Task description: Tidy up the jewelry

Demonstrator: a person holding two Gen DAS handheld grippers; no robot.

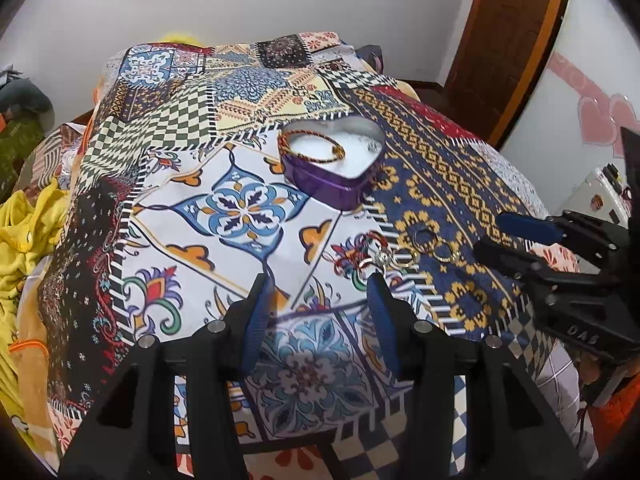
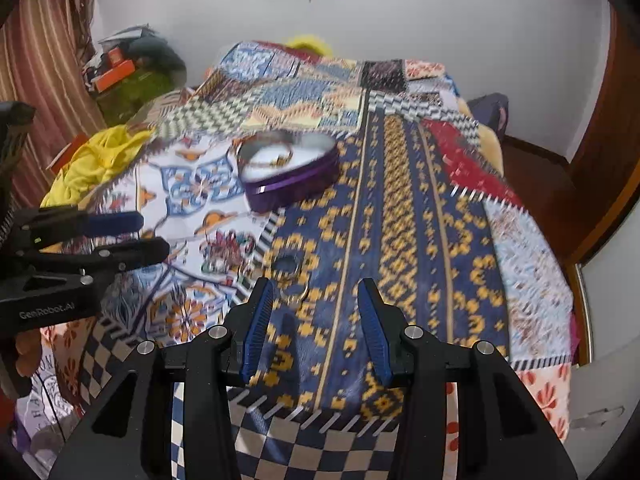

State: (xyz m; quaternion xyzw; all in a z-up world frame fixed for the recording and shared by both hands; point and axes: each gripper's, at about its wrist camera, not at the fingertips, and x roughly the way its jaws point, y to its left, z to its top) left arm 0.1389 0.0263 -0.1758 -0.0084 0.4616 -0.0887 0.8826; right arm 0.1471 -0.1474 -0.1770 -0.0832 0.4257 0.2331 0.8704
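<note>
A purple heart-shaped tin (image 1: 332, 178) (image 2: 288, 184) stands open on the patchwork bedspread (image 1: 240, 208) (image 2: 400, 220), with a red-and-gold bracelet (image 1: 312, 148) inside. Nearer me lie a red thread bracelet (image 1: 360, 258) and several gold rings (image 1: 422, 238) (image 2: 286, 266). My left gripper (image 1: 318, 284) (image 2: 154, 236) hovers just short of the thread bracelet, open, with nothing between its blue pads. My right gripper (image 2: 316, 288) (image 1: 492, 240) is open over the blue-and-yellow patch. One ring (image 2: 294, 294) lies just beyond its left fingertip.
Yellow cloth (image 1: 28, 216) (image 2: 96, 160) is heaped at the bed's left side. A wooden door (image 1: 508, 40) stands at the right, a striped curtain (image 2: 40, 60) and a pile of clutter (image 2: 132, 68) at the far left. The bed's front edge drops off below both grippers.
</note>
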